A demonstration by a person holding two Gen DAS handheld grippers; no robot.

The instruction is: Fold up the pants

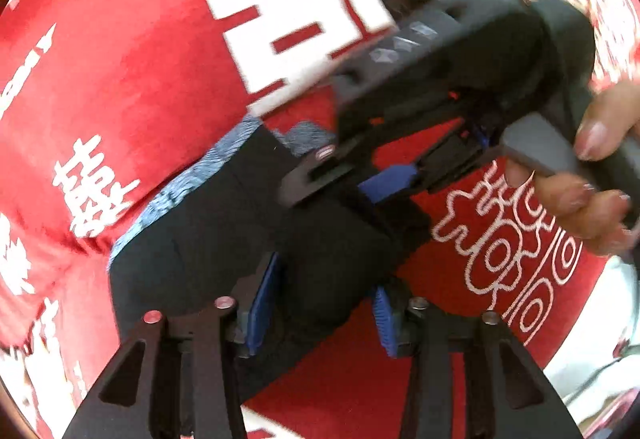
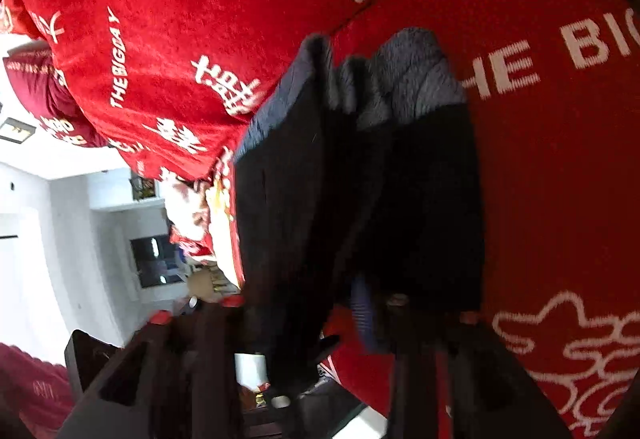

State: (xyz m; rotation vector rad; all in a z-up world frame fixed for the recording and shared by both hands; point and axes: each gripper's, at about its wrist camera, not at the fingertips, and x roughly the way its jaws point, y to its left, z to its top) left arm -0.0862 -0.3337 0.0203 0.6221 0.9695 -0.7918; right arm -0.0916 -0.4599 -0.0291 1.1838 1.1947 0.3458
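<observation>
Pants: black pants (image 1: 224, 239) with a grey-blue lining lie folded on a red bedspread (image 1: 120, 79) printed with white characters.
Left view only: the left claw (image 1: 320, 313) straddles the pants' near end, blue pads narrowly apart, fabric between; a hand (image 1: 592, 179) holds the right claw (image 1: 348, 179) just beyond.
Right view only: right claw (image 2: 304, 309) blurred, grip unclear; bed edge and pale room left of the pants (image 2: 360, 179).
</observation>
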